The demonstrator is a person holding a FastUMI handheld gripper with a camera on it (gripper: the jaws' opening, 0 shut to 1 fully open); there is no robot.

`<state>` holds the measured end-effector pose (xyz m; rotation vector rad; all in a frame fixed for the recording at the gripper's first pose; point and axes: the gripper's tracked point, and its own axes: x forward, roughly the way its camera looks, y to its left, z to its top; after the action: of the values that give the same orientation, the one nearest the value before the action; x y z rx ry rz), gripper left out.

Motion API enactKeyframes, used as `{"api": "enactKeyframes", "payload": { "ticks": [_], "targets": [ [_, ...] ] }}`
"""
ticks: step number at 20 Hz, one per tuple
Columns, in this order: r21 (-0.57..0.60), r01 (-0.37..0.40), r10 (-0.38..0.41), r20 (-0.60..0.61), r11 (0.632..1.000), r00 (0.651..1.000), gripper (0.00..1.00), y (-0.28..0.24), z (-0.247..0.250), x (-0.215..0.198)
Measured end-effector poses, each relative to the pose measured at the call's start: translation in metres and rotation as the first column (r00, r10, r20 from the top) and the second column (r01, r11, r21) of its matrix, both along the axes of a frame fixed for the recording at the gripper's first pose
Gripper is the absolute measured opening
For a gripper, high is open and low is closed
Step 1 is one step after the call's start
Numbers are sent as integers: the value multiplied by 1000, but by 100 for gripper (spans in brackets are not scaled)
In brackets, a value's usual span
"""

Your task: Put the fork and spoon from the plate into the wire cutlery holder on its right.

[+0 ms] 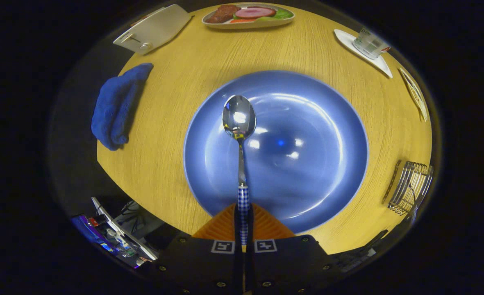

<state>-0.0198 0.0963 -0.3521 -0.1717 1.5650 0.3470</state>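
A steel spoon (239, 123) with a checked handle sticks out ahead of my gripper (244, 221), whose two fingers press together on that handle. The spoon's bowl hangs over the round blue plate (307, 114), which lies bare beneath it on the wooden table. The wire cutlery holder (412, 186) stands to the right of the plate near the table's edge, with what looks like a utensil handle inside it.
A folded blue cloth (117, 106) lies left of the plate. Beyond the plate are an oval dish of food (248, 15), a white flat device (153, 28), and a cup on a white saucer (369, 45). The round table's near edge (143, 205) curves just left of my fingers.
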Motion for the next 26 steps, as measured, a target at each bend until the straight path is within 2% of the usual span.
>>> {"api": "enactKeyframes", "payload": {
  "ticks": [3,7,13,19,26],
  "targets": [
    [-18,-53,53,-3,998,999,3,-8,2,-3],
    [-119,-210,209,-22,970,978,3,-38,17,-2],
    [-140,-288,278,-82,947,957,3,-57,41,-12],
    [-183,-303,282,-132,935,950,3,-106,74,-24],
    [-210,-253,229,-132,944,964,3,-152,98,-25]
  ]
}}
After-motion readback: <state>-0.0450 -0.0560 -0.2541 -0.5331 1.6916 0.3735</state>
